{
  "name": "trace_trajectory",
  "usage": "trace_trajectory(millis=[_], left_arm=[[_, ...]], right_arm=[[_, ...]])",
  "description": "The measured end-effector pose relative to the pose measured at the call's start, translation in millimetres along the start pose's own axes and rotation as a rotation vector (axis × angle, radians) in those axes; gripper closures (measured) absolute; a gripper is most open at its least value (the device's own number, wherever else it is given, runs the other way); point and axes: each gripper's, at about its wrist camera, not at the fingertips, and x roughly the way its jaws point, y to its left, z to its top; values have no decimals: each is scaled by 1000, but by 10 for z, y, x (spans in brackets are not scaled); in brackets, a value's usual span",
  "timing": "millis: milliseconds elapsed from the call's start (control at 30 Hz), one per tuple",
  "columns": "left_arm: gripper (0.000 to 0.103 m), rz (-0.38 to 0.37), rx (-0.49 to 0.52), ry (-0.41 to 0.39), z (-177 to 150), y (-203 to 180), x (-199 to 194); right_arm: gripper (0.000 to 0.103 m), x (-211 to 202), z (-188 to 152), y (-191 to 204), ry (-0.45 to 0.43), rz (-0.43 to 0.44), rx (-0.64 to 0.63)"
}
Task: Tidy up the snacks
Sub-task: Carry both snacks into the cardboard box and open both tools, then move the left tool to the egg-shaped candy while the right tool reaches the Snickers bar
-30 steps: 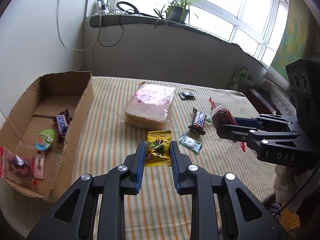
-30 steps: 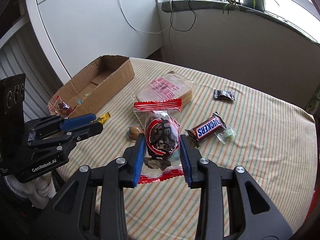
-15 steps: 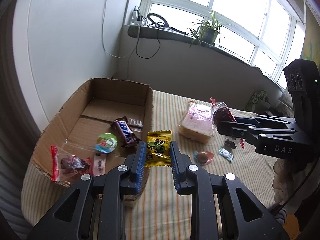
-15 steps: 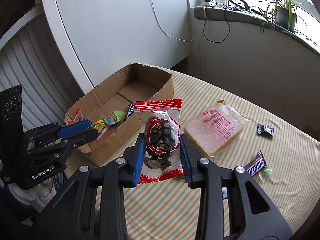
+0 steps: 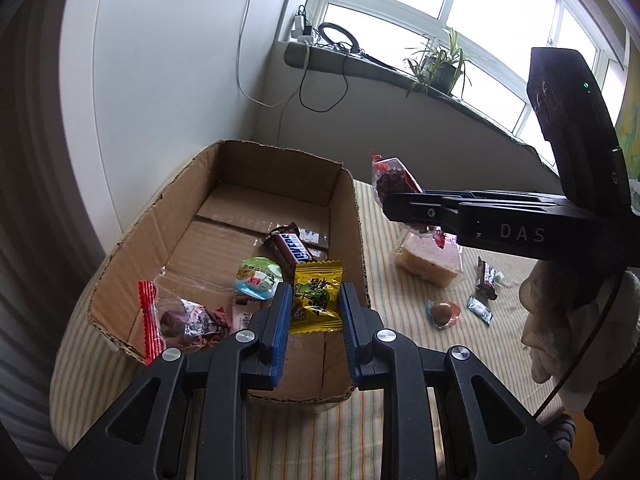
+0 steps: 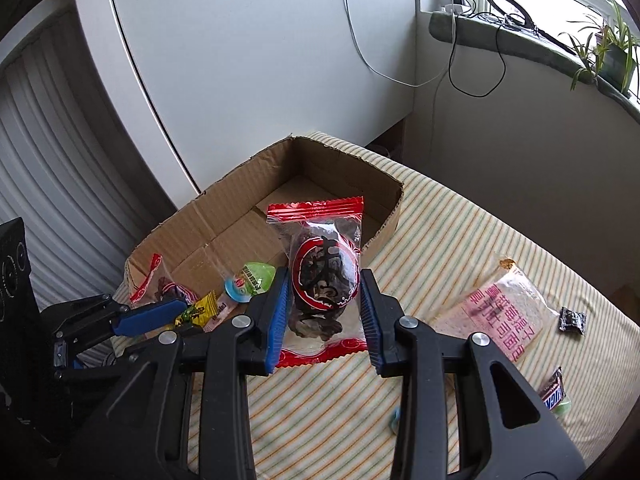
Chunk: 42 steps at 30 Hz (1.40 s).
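My left gripper is shut on a yellow candy packet and holds it above the near right part of the open cardboard box. My right gripper is shut on a red-edged clear packet of dark dried fruit, held over the box's right wall. The box holds a Snickers bar, a green jelly cup and another red-edged packet. The right gripper also shows in the left wrist view, and the left gripper in the right wrist view.
On the striped tablecloth right of the box lie a wrapped bread slice, a second Snickers bar, a small green candy and a round wrapped sweet. A small dark candy lies further right. A white wall stands behind the box.
Both grippers have moved left from over the table to over the box, each still holding its packet.
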Motion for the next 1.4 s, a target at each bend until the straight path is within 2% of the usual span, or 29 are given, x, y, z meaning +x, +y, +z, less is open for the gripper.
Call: trace_trajectory(millis=[333, 533, 567, 633, 667, 700, 733, 833, 900, 1167, 1400], left_arm=[[80, 1, -9, 13, 29, 102, 93], [80, 2, -8, 19, 20, 110, 114], [80, 3, -9, 19, 20, 112, 115], [80, -3, -17, 21, 19, 121, 118], [77, -7, -23, 23, 19, 121, 114], [69, -6, -28, 23, 20, 122, 114], [65, -6, -29, 21, 17, 119, 109], [64, -7, -23, 15, 12, 89, 88], [64, -7, -20, 14, 9, 69, 78], [64, -11, -11, 2, 7, -41, 11], [64, -36, 6, -8, -2, -206, -34]], right_arm=[[68, 338, 154, 186, 36, 18, -31], [68, 405, 172, 206, 39, 23, -33], [66, 404, 176, 207, 38, 23, -33], [53, 389, 175, 205, 30, 20, -33], [43, 379, 177, 205, 23, 20, -34], [38, 365, 180, 206, 15, 18, -32], [38, 350, 181, 203, 10, 19, -29], [34, 306, 169, 183, 7, 22, -20], [25, 265, 151, 168, -3, 18, -17], [24, -1, 60, 33, -39, 3, 2], [24, -345, -133, -263, -70, -28, 57]])
